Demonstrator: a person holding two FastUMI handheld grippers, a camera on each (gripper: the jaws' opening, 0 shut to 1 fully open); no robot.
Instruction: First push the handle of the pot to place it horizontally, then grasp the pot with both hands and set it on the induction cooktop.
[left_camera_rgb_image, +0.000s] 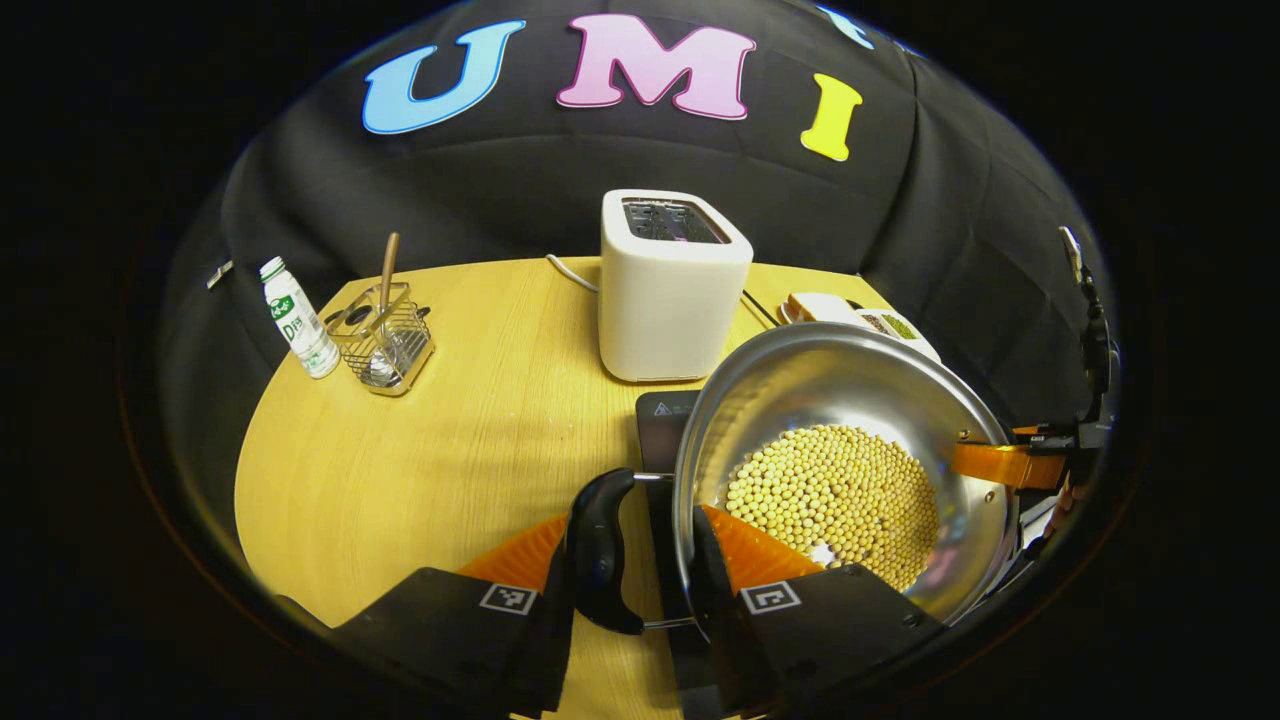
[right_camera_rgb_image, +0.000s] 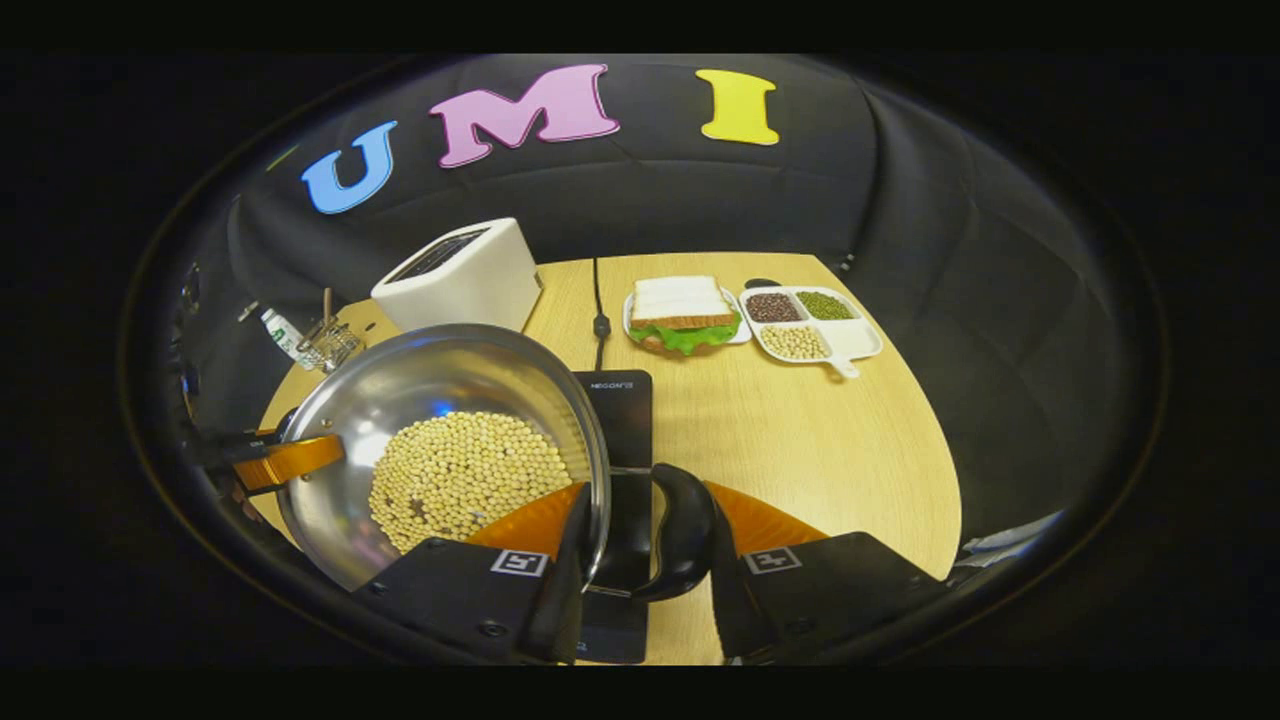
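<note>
Above the induction cooktop (right_camera_rgb_image: 620, 440) we hold the pot (left_camera_rgb_image: 840, 460) of beans, left gripper (left_camera_rgb_image: 640, 580) and right gripper (right_camera_rgb_image: 645, 560) each pinching a side handle (left_camera_rgb_image: 600, 550), so the pot lies between both, equally near, cooktop directly beneath.

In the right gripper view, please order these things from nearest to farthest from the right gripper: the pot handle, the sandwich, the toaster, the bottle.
1. Pot handle: between the right gripper's fingers.
2. Sandwich: ahead, on the far part of the table.
3. Toaster: ahead to the left, behind the pot; too close to the sandwich to rank surely.
4. Bottle: far left, at the table's edge.
</note>
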